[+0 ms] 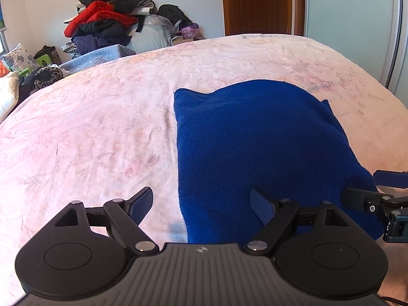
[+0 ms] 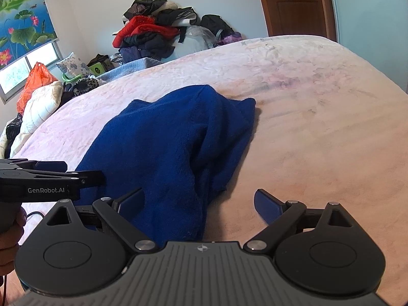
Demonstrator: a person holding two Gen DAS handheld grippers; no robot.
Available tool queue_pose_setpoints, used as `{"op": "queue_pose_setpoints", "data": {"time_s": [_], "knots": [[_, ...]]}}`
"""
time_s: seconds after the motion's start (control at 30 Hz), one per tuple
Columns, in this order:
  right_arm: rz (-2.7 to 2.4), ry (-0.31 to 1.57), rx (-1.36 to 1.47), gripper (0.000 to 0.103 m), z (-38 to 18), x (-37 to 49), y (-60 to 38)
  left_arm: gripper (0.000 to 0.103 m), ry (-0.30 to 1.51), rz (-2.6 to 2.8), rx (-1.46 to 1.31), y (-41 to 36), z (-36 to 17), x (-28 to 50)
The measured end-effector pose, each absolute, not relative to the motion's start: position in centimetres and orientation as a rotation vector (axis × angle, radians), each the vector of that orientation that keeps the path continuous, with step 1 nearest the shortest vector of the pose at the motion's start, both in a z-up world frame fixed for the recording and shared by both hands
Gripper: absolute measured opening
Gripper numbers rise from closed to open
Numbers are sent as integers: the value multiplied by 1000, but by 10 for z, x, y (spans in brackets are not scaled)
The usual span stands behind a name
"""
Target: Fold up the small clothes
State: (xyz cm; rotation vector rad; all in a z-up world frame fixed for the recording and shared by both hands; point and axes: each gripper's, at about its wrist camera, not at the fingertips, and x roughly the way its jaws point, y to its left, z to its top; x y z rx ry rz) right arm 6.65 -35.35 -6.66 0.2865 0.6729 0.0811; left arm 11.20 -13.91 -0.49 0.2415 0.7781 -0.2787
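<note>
Far-left clutter: heap of clothes (image 1: 107, 20) against the wall, beyond the bed's far-left edge.
Bedspread (image 1: 89, 132): pink, floral; wide bare stretch left of the garment, another on its right in the right wrist view.
Left gripper (image 1: 202, 205): jaws wide apart, gripping nothing; left finger over bare bedspread, right finger over the cloth; the garment's near-left edge runs between them.
Blue garment (image 1: 255, 140): lies on the bed, centre-right; left edge straight, far edge wavy, right side bunched in a ridge.
Right gripper (image 2: 200, 205): jaws spread, holding nothing; the garment's near-right hem lies between the fingers.
Door (image 1: 257, 2): brown, far right.
</note>
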Motion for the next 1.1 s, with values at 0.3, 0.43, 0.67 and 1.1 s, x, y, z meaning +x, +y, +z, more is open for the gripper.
{"op": "queue_pose_setpoints", "data": {"time_s": [0.3, 0.43, 0.67, 1.1], "knots": [[80, 675, 295, 94, -69, 69, -356, 87, 785, -321, 191, -130, -5, 122], [85, 680, 311, 95, -71, 76, -361, 88, 807, -361, 75, -114, -3, 140], [140, 672, 406, 97, -75, 104, -379, 89, 940, -447, -221, -84, -13, 198], [407, 652, 716, 88, -94, 197, -406, 88, 1023, -602, -531, -84, -43, 266]]}}
